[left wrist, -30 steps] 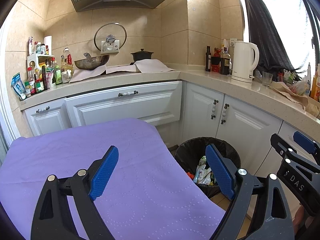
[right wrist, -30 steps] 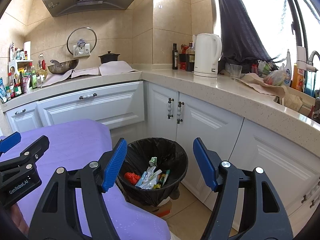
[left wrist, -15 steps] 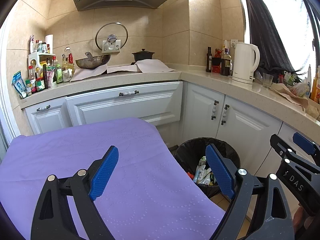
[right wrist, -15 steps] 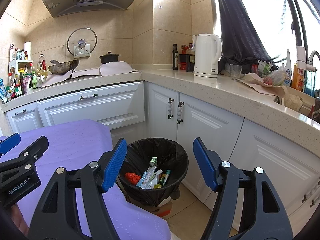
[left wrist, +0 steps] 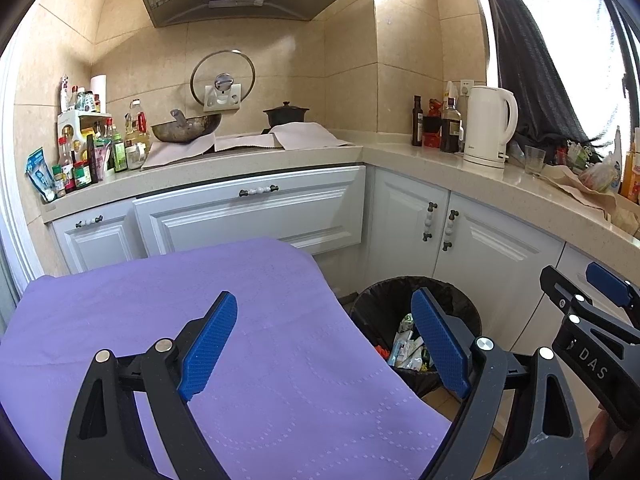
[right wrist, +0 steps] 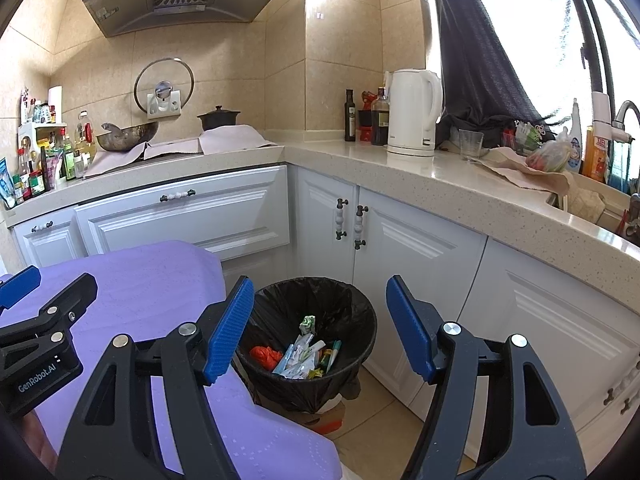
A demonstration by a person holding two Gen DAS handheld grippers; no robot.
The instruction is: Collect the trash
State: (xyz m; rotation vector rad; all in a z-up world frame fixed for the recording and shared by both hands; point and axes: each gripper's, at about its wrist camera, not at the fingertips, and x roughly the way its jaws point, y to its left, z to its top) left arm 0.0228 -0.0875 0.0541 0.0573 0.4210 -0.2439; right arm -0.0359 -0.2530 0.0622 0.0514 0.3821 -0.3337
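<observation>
Your bin [right wrist: 308, 320] sits on the floor, tucked against the surface's [right wrist: 140, 280] right edge, wrappers [right wrist: 304, 354] inside it, cabinets [right wrist: 400, 248] right behind, kettle [right wrist: 414, 114] above on the counter.

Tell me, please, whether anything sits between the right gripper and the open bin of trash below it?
Nothing visible does. The right gripper is open and empty, with the bin showing between its fingers. The purple cloth lies to the left and does not cover the bin's mouth.

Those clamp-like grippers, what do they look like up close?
Each is a black, angular frame with triangular cut-outs and silver rivets. The left gripper and right gripper carry blue textured finger pads. White lettering marks the bodies: "GenRobot.AI" and "DAS". No cables or sleeves show.
</observation>
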